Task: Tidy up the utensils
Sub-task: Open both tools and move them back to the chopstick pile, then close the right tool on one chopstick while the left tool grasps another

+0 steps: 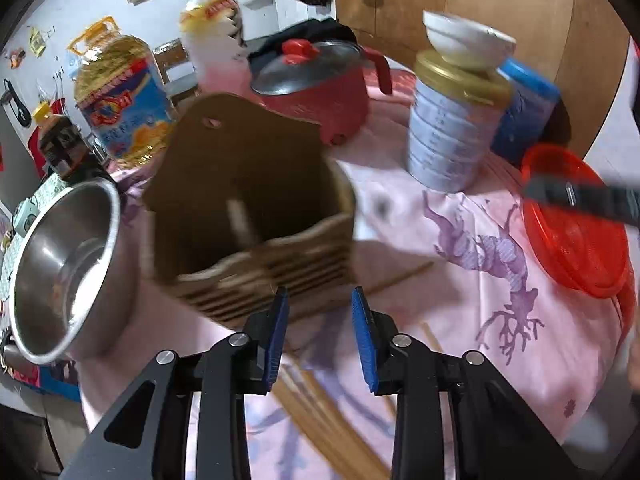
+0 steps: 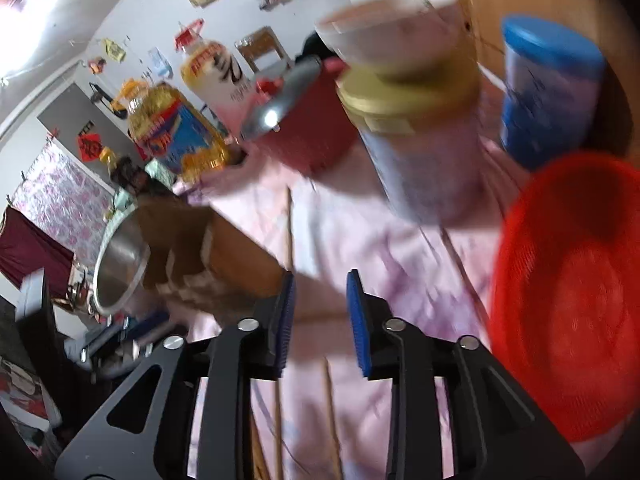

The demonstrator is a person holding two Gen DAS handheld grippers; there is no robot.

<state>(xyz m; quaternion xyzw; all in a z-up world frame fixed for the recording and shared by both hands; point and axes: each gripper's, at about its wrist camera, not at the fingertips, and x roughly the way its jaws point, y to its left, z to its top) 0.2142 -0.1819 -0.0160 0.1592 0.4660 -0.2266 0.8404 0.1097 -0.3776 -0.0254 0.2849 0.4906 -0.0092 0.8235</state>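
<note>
A brown wooden slatted utensil holder [image 1: 248, 216] stands on the pink cloth, just ahead and left of my left gripper [image 1: 320, 304], which is open and empty. Several wooden chopsticks [image 1: 320, 404] lie on the cloth under and ahead of that gripper. One pale stick [image 1: 240, 220] stands inside the holder. My right gripper [image 2: 320, 292] is open and empty above the cloth. The holder [image 2: 208, 256] is to its left, and loose chopsticks [image 2: 289, 224] lie ahead and below it. A dark part of the right gripper [image 1: 580, 200] shows at the right edge of the left wrist view.
A steel bowl [image 1: 60, 276] sits left of the holder. A red pot with lid [image 1: 316, 92], oil bottles [image 1: 124, 100], a tin [image 1: 452, 128] with a white bowl [image 1: 464, 40] on top, a blue canister [image 2: 548, 88] and a red plastic basket [image 2: 568, 292] stand around.
</note>
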